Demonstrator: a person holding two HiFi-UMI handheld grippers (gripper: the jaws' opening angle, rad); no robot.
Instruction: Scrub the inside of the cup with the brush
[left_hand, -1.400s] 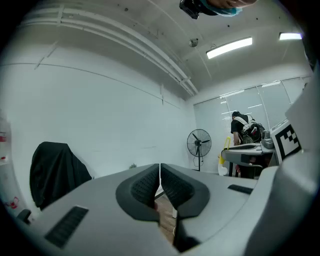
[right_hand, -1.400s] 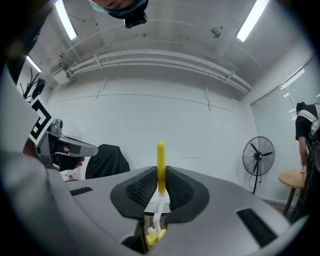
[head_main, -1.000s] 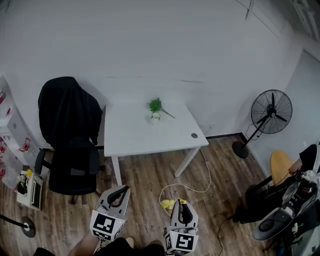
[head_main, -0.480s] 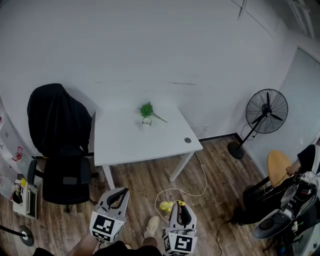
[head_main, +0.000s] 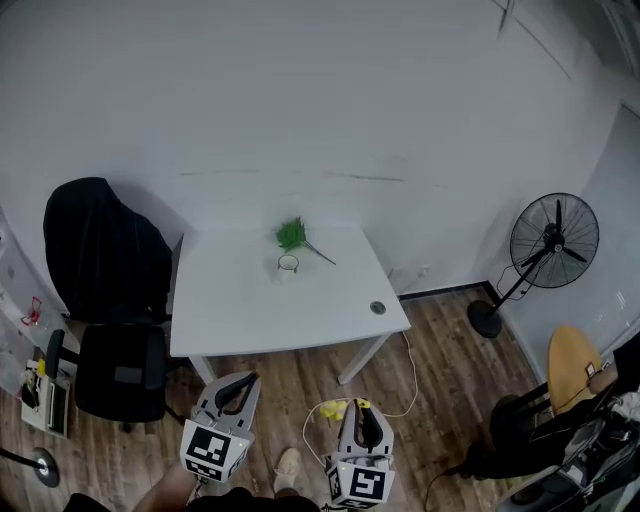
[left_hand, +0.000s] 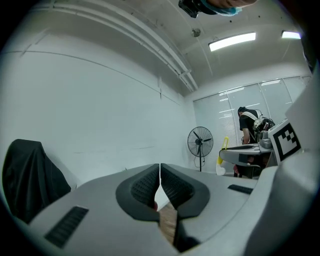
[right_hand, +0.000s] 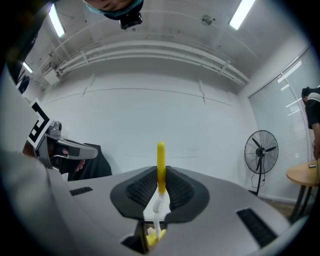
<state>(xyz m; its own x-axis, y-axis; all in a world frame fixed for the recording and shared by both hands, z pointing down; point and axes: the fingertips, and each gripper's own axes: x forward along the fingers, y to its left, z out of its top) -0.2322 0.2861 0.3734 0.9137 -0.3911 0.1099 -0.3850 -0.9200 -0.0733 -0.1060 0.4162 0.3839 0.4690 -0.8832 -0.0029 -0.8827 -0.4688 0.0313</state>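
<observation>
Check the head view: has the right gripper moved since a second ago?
Yes. The right gripper, shut on the brush, has come closer to the white table; less floor shows between them.

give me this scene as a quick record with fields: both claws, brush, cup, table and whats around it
left claw: shut, nothing held
right claw: shut on the brush, yellow handle sticking up past the jaws
cup: upright on the white table, next to a green sprig, well apart from both claws
surroundings: black chair left of the table, standing fan to its right
task stage: scrubbing not yet begun
</observation>
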